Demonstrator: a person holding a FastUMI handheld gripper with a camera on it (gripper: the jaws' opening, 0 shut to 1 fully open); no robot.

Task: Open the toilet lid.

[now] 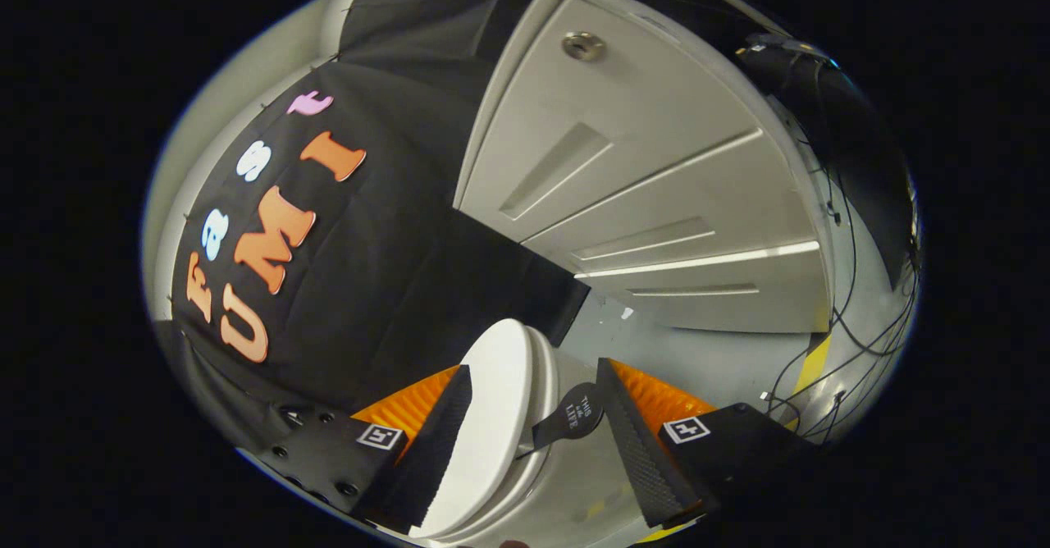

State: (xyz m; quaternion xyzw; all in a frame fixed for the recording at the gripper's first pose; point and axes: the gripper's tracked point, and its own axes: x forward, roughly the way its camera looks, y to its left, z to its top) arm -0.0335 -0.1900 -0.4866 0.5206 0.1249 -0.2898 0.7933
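- Because the toilet lid [492,417] looks like a hard, smooth plastic shell, it probably handles as stiff, fairly light and slippery, pivoting on a hinge rather than lifting free.
- It lies between the fingers of the gripper [533,441], closer to the left one, with the toilet seat [525,482] just under it.
- The fingers stand wide apart; whether either one touches the lid cannot be told.
- A dark pull tab [572,418] juts from the lid's rim toward the right finger, and seems the best place to take hold.
- The lid's long axis runs away from the fingers toward the white door [656,195], its broad face tilted toward the black cloth wall [394,285].
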